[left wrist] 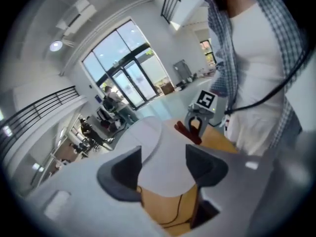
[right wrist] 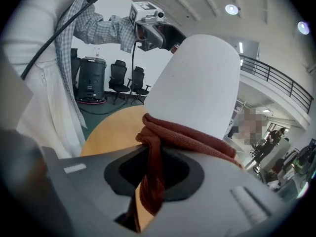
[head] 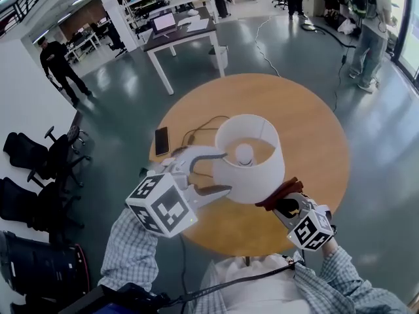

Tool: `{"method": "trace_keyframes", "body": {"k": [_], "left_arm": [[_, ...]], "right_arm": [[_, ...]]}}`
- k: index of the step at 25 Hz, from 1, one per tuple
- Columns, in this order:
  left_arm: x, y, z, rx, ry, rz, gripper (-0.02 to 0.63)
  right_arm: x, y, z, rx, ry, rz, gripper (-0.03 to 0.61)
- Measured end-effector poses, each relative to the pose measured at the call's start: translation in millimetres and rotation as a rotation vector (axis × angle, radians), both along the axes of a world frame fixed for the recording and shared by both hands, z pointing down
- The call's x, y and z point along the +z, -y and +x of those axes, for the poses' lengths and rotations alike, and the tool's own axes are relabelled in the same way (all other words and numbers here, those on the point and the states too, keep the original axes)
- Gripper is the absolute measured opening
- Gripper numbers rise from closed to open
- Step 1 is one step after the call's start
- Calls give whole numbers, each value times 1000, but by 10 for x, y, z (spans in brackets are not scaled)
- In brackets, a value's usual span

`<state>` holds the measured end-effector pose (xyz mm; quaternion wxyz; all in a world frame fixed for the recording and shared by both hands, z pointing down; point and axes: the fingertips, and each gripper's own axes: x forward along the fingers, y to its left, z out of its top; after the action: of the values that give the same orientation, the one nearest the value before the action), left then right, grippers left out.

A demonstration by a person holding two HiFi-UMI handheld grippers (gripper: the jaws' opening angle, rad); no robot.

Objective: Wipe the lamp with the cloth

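Observation:
A white lamp shade (head: 252, 165) stands on the round wooden table (head: 308, 110), and the bulb (head: 244, 154) shows inside it. My left gripper (head: 224, 172) is open at the shade's left side, its two fingers spread by the wall and no pad pressing on it. In the left gripper view the shade (left wrist: 163, 152) fills the space beyond the open left gripper (left wrist: 163, 169). My right gripper (head: 288, 200) is shut on a dark red cloth (head: 278, 191), which lies against the shade's lower right. In the right gripper view the cloth (right wrist: 187, 135) drapes from the right gripper (right wrist: 153, 169) onto the shade (right wrist: 197, 83).
A dark phone (head: 162, 140) and the lamp's black cable (head: 196, 133) lie on the table's left part. A white desk with a laptop (head: 165, 23) stands beyond the table. Black office chairs (head: 39, 162) line the left wall. People stand at the back of the room.

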<state>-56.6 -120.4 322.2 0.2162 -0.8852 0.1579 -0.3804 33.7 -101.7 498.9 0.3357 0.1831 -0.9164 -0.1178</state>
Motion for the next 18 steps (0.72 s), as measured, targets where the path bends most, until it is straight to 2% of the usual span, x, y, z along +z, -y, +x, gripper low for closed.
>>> {"method": "trace_keyframes", "body": {"k": [3, 5, 8, 11, 14, 18], "left_arm": [[54, 57, 124, 91, 123, -44, 275], [132, 90, 160, 131, 248, -65, 276], [288, 115, 151, 173, 432, -128, 275], [440, 119, 133, 206, 565, -171, 274], [506, 145, 117, 221, 621, -174, 239], [492, 205, 97, 216, 612, -170, 228]], "right_arm": [[19, -11, -12, -4, 4, -4, 67], [18, -17, -9, -5, 7, -6, 67], [6, -2, -7, -8, 6, -6, 67], [11, 3, -10, -12, 2, -6, 66], [21, 1, -19, -11, 6, -7, 67], [3, 38, -31, -5, 13, -5, 66]]}}
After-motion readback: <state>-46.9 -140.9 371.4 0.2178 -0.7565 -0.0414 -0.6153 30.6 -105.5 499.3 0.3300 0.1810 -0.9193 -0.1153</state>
